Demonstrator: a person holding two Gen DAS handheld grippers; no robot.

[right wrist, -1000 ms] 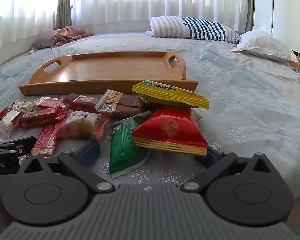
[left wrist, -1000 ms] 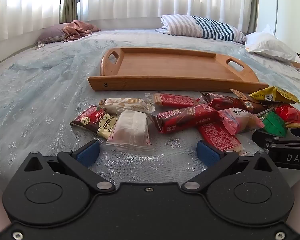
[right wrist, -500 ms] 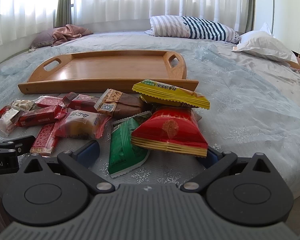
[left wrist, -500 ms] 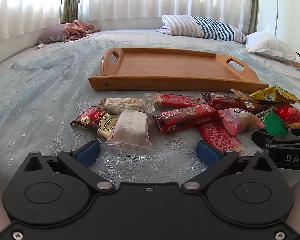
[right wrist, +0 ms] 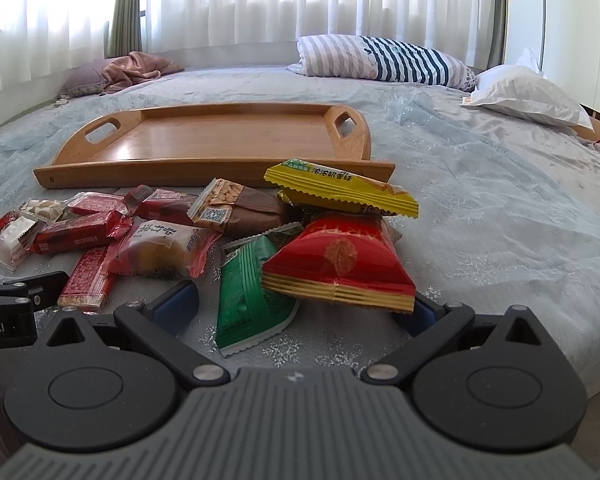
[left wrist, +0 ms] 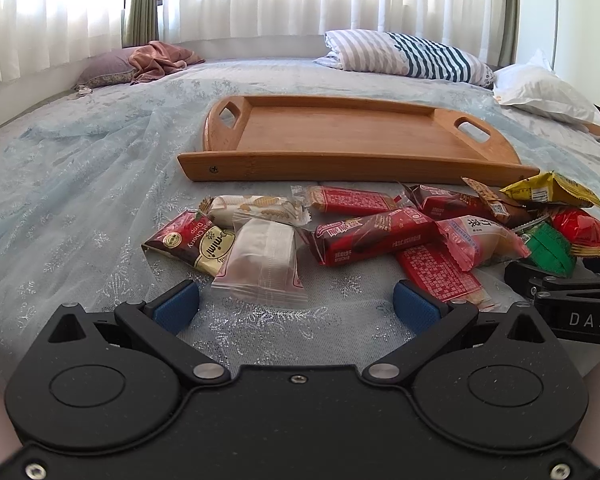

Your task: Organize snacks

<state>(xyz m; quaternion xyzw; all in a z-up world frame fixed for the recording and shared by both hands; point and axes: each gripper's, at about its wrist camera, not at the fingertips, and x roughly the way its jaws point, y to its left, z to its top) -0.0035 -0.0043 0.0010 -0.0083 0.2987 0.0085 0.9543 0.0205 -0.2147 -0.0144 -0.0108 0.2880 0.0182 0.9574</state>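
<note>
Left wrist view: a bed (left wrist: pixel 80 184) in pale blue patterned cover carries everything; striped pillow (left wrist: pixel 412 56) and white pillow (left wrist: pixel 540 92) lie at its far side.
Tray: wooden tray (left wrist: pixel 352 140) sits on the bed just beyond the snacks, its floor bare; nothing has been loaded.
Snack pile: loose packets lie in a row between the tray's near wall and the two grippers, several overlapping.
Right-hand packets: red packet (right wrist: pixel 340 264) rests partly on the green packet (right wrist: pixel 248 300); yellow packet (right wrist: pixel 340 188) lies behind them, near the tray's corner.
Left-hand packets: clear white packet (left wrist: pixel 262 264) lies nearest, overlapping the cherry-drop packet (left wrist: pixel 192 240); a long red bar (left wrist: pixel 372 234) is to its right.
Left gripper (left wrist: pixel 296 304): spread wide, nothing held, low over the bed just short of the clear white packet.
Right gripper (right wrist: pixel 296 312): spread wide, nothing held, the green and red packets lying between its fingers; its right pad is hidden behind the red packet.
Change over the last second: none of note; both grippers keep their stations and no packet has shifted.
Finding: judged not yet started; the first pick is pending, likeliest the red or green packet.
</note>
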